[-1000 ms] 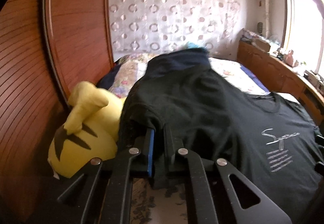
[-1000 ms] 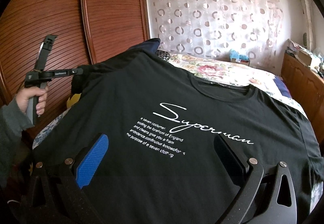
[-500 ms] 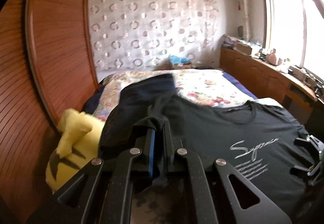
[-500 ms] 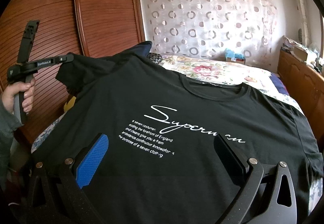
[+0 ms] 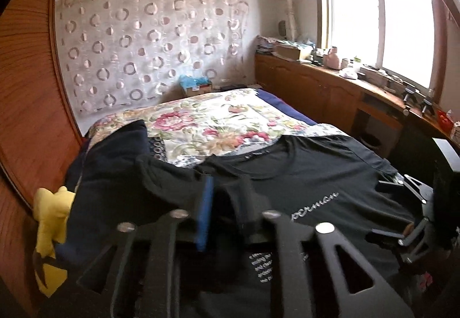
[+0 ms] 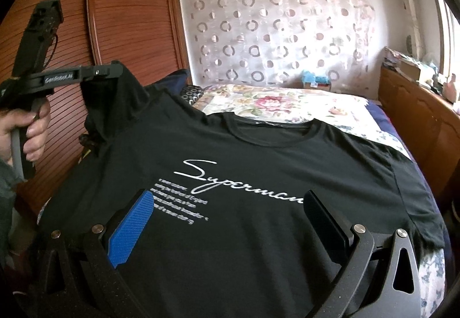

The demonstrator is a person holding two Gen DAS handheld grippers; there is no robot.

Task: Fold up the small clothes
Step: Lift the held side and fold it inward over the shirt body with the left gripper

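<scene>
A black T-shirt [image 6: 258, 174] with white "Superman" script lies face up on the bed; it also shows in the left wrist view [image 5: 316, 174]. My left gripper [image 5: 221, 191] is shut on the shirt's left sleeve and holds it lifted above the bed; in the right wrist view [image 6: 115, 70] it hangs at upper left with the sleeve pulled up. My right gripper [image 6: 227, 203] is open and empty, its jaws wide apart over the shirt's lower chest. It shows at the right edge of the left wrist view [image 5: 414, 211].
The bed has a floral quilt [image 5: 218, 122]. A yellow plush toy [image 5: 51, 220] lies at the bed's left by the wooden wardrobe [image 6: 129, 30]. A dark blue garment [image 5: 115, 151] lies behind the sleeve. A wooden cabinet [image 5: 330, 87] with clutter runs along the right under the window.
My left gripper has lifted the sleeve higher and swung it rightward, toward the shirt's middle. The right gripper has stayed open in place.
</scene>
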